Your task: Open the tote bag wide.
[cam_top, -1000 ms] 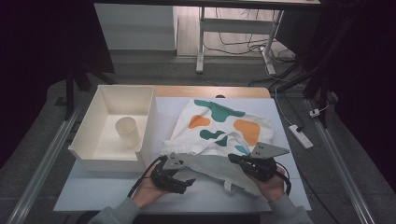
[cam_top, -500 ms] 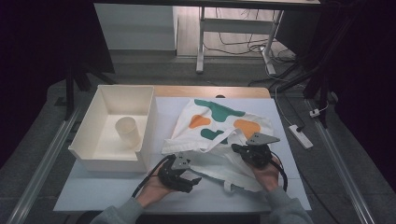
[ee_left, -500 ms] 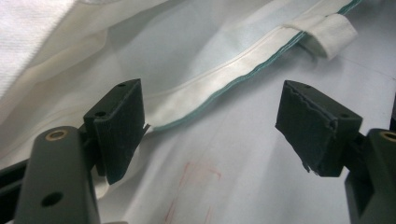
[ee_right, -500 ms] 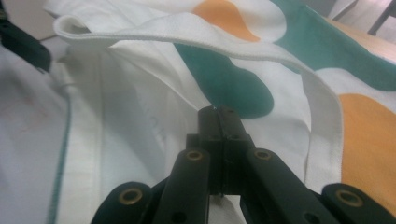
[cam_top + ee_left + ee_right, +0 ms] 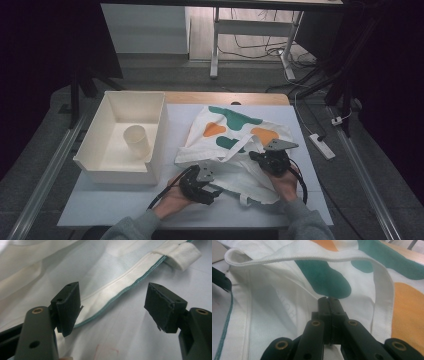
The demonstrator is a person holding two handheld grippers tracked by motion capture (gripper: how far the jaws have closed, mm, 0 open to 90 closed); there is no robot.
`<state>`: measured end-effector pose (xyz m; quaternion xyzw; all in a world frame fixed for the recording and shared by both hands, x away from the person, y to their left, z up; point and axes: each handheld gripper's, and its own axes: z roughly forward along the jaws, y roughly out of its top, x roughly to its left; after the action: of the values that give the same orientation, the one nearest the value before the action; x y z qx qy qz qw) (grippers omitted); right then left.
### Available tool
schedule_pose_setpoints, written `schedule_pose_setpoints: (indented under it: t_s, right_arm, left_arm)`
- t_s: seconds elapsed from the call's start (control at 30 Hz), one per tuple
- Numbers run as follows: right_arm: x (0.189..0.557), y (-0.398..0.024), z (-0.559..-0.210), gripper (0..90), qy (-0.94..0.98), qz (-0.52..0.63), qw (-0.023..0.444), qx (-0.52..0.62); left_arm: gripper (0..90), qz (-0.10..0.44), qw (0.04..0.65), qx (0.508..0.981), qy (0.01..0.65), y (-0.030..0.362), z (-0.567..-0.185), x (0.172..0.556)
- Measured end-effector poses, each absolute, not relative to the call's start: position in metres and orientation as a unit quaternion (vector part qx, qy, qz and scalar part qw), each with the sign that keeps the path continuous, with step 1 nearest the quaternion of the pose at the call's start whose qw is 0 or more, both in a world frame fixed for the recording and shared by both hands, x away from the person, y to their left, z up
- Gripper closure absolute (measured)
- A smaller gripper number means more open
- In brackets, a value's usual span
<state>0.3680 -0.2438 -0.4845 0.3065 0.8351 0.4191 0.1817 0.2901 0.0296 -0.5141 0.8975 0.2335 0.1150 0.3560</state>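
Observation:
A white tote bag (image 5: 235, 131) with green and orange shapes lies crumpled on the white table (image 5: 115, 206). My left gripper (image 5: 204, 188) rests at the bag's near left edge, open. In the left gripper view the green-stitched hem (image 5: 125, 287) runs between its jaws (image 5: 112, 307), which have just been closing and do not touch it. My right gripper (image 5: 266, 160) sits on the bag's right part, with its jaws (image 5: 329, 300) shut together on a pinch of the bag's cloth (image 5: 274, 302). A strap handle (image 5: 312, 255) arches over them.
A white bin (image 5: 107, 166) stands left of the bag with a pale cup (image 5: 136, 141) upright inside. Another strap end (image 5: 182, 255) lies flat by the hem. A power strip (image 5: 321, 146) lies on the floor to the right, beyond the table edge.
The right gripper has moved up and left over the bag, bunching the cloth and raising a handle loop. The left gripper has slid right along the near hem.

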Motion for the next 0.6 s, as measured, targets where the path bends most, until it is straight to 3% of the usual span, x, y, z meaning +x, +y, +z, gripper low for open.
schedule_pose_setpoints:
  t_s: [0.6]
  right_arm:
    - [0.369, -0.245, -0.485, 89.2, 0.833, 0.424, 0.177, 0.309]
  left_arm:
    - [33.7, 0.117, 0.311, 0.917, 0.222, 0.017, -0.527, 0.3]
